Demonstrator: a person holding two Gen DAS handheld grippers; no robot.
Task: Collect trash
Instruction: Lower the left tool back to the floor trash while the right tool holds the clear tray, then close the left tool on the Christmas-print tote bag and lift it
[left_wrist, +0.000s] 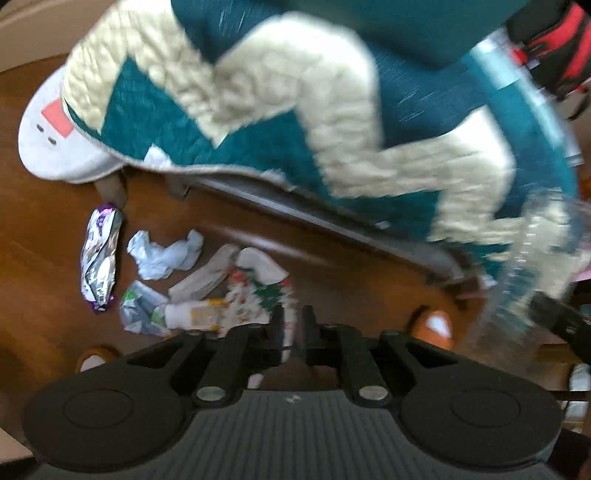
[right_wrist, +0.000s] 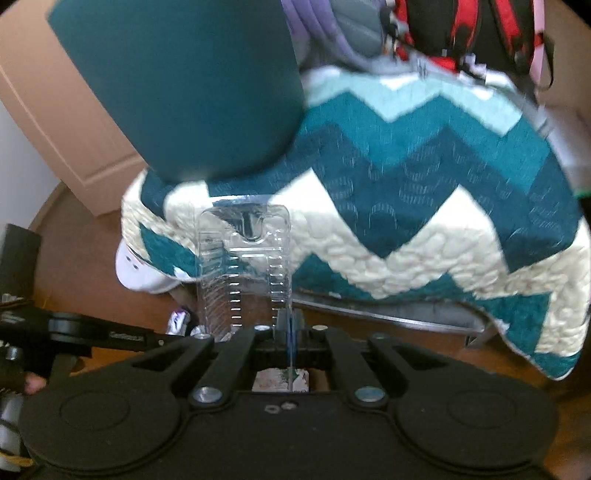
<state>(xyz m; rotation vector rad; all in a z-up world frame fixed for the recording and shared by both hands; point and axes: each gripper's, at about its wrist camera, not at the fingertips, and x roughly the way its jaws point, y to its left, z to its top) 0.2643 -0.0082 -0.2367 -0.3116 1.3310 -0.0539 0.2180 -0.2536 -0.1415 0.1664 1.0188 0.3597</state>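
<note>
Below, right tongs (right_wrist: 290, 334) clamped on empty clear plastic clamshell (right_wrist: 245, 266); left tongs (left_wrist: 293, 325) slightly parted, empty, above floor wrappers (left_wrist: 100, 258).

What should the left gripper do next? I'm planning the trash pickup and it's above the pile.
Probably lower the left gripper, jaws slightly apart and empty, onto the printed wrapper just below its tips. The right gripper is already shut on a clear plastic package.
</note>
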